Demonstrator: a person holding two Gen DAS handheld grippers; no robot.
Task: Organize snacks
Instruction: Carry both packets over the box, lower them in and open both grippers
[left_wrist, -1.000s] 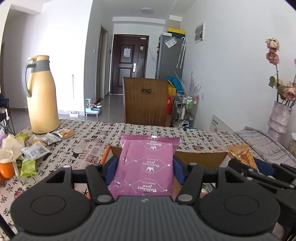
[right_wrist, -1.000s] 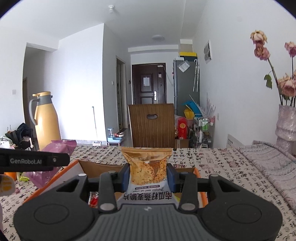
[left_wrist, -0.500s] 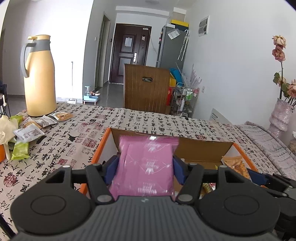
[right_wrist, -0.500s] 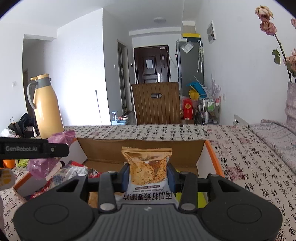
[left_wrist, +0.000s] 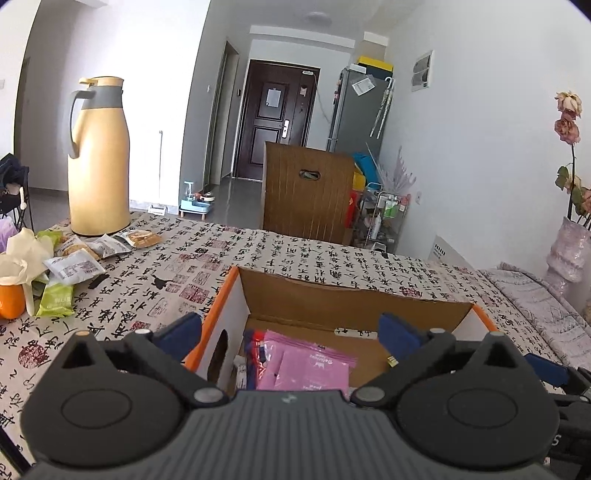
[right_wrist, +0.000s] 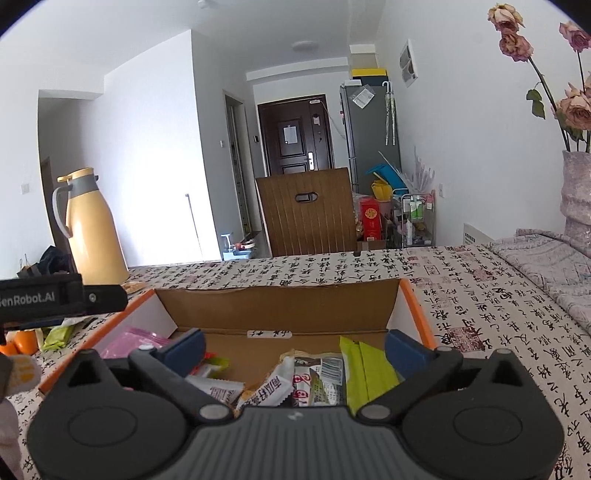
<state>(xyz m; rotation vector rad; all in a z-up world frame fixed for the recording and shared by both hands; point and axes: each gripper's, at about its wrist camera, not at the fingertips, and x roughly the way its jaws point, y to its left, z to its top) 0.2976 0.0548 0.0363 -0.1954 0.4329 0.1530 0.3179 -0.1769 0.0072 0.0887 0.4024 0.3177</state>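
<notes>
**Both claws wide over the snack box**

Over the orange-edged cardboard box (left_wrist: 369, 299) on the table (left_wrist: 280, 254), the left claw (left_wrist: 291, 332) stands fully spread, its jaws having just been opening, with nothing between them. A pink snack packet (left_wrist: 306, 369) lies loose on the box floor below it; its white print is too small to read. The right claw (right_wrist: 295, 345) is likewise spread wide, its jaws also just opened, and grips nothing. Beneath it in the box lie an oat-crisp packet (right_wrist: 271, 387) with Chinese characters on a white band, a packet showing a barcode (right_wrist: 325, 376) and a green packet (right_wrist: 365, 369). In the right wrist view the left tool's arm reads "enRobot.AI" (right_wrist: 27, 297). The tablecloth is printed with Chinese calligraphy and red seals. More packets (left_wrist: 74, 266) lie near a yellow thermos (left_wrist: 98, 158).
</notes>
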